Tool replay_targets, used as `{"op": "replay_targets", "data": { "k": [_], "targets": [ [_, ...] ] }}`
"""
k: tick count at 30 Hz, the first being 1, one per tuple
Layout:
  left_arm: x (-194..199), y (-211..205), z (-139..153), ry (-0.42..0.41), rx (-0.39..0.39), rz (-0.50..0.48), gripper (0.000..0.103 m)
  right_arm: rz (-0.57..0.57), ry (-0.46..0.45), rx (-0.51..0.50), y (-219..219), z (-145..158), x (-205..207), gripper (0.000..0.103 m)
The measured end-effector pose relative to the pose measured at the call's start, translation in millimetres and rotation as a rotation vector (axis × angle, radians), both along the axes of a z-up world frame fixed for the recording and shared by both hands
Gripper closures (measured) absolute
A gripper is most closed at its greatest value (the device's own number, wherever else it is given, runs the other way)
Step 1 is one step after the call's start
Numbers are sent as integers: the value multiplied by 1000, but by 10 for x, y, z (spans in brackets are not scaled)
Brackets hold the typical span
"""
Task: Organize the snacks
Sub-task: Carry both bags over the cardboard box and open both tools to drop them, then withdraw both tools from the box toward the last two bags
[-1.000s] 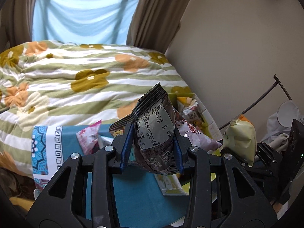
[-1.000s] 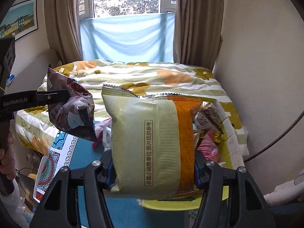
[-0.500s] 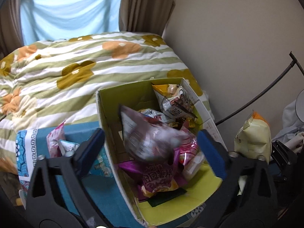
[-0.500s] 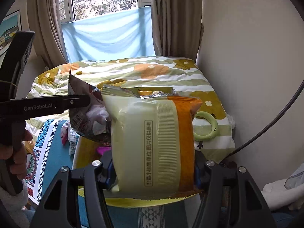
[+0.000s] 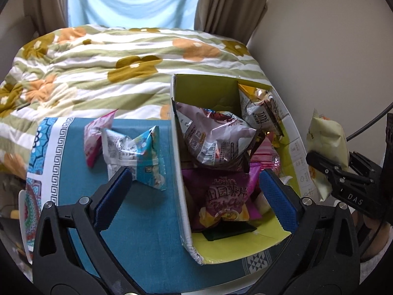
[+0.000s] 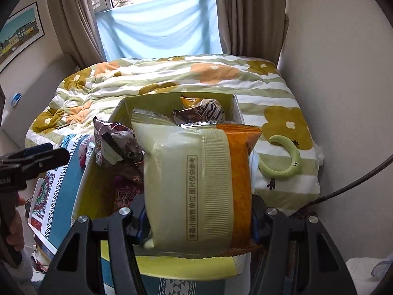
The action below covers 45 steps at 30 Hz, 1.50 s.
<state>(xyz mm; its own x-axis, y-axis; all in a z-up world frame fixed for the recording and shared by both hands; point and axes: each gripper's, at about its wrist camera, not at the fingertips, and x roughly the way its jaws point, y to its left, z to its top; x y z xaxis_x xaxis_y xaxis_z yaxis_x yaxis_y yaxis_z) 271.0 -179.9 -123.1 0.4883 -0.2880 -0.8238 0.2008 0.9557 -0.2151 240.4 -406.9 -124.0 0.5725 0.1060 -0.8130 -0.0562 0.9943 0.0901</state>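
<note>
Left gripper (image 5: 194, 191): jaws wide apart, nothing between the blue pads (image 5: 113, 198), hanging over the box's left wall.
Right gripper (image 6: 197, 217): clamped tight on the pale bag (image 6: 194, 184), both pads pressing its sides, bag upright with the orange stripe to the right.
Pale bag, place: up over the near end of the box, off to the right of it in the left view.
Box (image 5: 179, 172): green inside, open on top, on the blue cloth (image 5: 137, 233), far end against the quilt (image 5: 98, 73).
Brown bag (image 5: 216, 142): lying loose on the heap in the box, leaning on the left wall, free of both tools.
Purple bag (image 5: 221, 196): beneath it, nearer, flat in the box.
Far corner: a foil bag (image 5: 260, 115) propped against the far right wall.
Outside the box: teal bag (image 5: 137, 157) and pink bag (image 5: 97, 135) touching each other on the cloth, just left of the box.
Quilt, right side: green ring (image 6: 282, 157) lying right of the box.
Hand (image 6: 13, 231): at the left edge, gripping the left tool's handle.
</note>
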Motion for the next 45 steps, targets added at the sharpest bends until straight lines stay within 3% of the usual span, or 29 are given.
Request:
{"op": "replay_targets", "data": {
  "k": [9, 11, 12, 13, 15, 22, 31, 38, 45],
  "targets": [
    [-147, 196, -27, -8, 11, 72, 1, 65, 9, 6, 156, -126, 285, 45],
    [-170, 212, -25, -10, 21, 81, 1, 70, 12, 21, 169, -183, 314, 41],
    [-187, 223, -29, -11, 25, 83, 1, 62, 7, 23, 167, -203, 305, 28],
    [-200, 227, -28, -11, 27, 85, 1, 59, 0, 26, 167, -211, 282, 10],
    [-228, 238, -44, -6, 31, 86, 1, 67, -22, 38, 167, -208, 191, 1],
    [-354, 311, -6, -16, 35, 74, 1, 62, -44, 46, 135, -157, -40, 1],
    [-504, 674, 196, -66, 48, 103, 1, 66, -133, 3, 331, 234, -278, 1],
    [-392, 1194, 248, -72, 46, 110, 1, 59, -202, -15, 789, 436, -332, 1],
    [-118, 1789, 242, -52, 37, 82, 1, 50, -188, -8, 1476, 411, -245, 1]
  ]
}}
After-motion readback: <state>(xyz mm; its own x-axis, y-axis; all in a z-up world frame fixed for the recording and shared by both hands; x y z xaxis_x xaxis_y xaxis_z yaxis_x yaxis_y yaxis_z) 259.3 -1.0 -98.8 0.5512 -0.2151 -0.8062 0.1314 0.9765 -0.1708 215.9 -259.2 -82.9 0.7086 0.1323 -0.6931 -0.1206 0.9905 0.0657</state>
